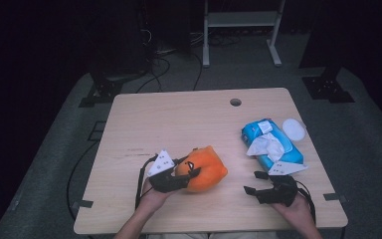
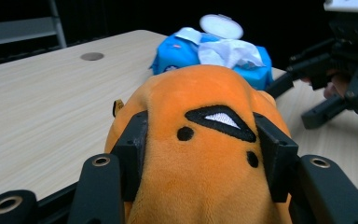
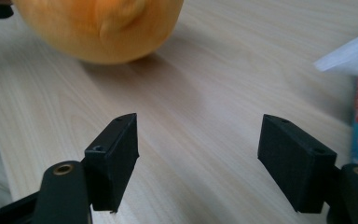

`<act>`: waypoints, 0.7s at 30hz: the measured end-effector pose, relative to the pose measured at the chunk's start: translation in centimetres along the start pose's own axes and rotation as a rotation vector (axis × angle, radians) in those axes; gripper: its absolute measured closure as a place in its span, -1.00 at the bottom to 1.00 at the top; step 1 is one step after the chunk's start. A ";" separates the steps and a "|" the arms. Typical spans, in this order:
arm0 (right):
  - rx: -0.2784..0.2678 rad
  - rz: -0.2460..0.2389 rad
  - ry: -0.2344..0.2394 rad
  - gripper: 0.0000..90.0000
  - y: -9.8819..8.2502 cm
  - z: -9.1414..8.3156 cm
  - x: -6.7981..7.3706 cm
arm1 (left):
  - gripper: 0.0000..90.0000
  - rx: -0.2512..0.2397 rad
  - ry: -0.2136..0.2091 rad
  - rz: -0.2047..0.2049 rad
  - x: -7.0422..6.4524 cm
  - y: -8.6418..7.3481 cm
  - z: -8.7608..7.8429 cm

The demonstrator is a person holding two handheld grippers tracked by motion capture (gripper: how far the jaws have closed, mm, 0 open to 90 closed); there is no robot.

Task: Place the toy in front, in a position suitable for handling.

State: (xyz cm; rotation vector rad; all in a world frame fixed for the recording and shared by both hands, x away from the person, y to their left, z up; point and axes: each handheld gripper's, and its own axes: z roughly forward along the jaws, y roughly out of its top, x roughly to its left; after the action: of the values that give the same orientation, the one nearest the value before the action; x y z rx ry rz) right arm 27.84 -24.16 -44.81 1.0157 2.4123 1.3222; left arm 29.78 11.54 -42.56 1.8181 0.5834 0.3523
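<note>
L hand-held gripper (image 1: pixel 185 175) pinches the orange plush (image 1: pixel 206 168) by its sides, jaws sunk into the fabric; plush sits low at the near-centre of the table (image 1: pixel 179 119). R hand-held gripper (image 1: pixel 253 182) rests to the right w/ jaws spread, nothing between. Wipes pack (image 1: pixel 271 144) lies near the right edge, lid (image 1: pixel 293 128) flipped open, a wipe sticking out. To do it well, I'd say: keep the squeeze even, move slow so the soft body doesn't slip, steer clear of the pack. Pack has print, too blurred to read; no brand legible.

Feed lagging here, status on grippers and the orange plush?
Left gripper shut on orange plush. Right gripper open, empty. Wipes pack far right, nothing blocking.
</note>
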 end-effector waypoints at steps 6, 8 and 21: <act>-0.039 -0.041 -0.049 -0.36 0.7 -1.2 0.1 | 0.02 0.045 -0.032 0.001 -0.2 -0.8 1.1; -0.073 -0.071 -0.103 -0.36 1.4 -2.4 -0.2 | 0.00 0.066 -0.065 0.001 -0.3 -1.6 1.7; -0.204 -0.022 -0.318 -0.34 4.1 -5.1 -5.0 | -0.13 0.089 -0.085 0.054 -0.7 -2.1 1.9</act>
State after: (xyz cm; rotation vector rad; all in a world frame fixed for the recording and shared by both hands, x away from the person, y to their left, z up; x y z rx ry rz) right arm 31.00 -29.33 -39.25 1.0490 2.0077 1.2595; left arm 29.75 10.14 -45.09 1.9272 0.4981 0.2882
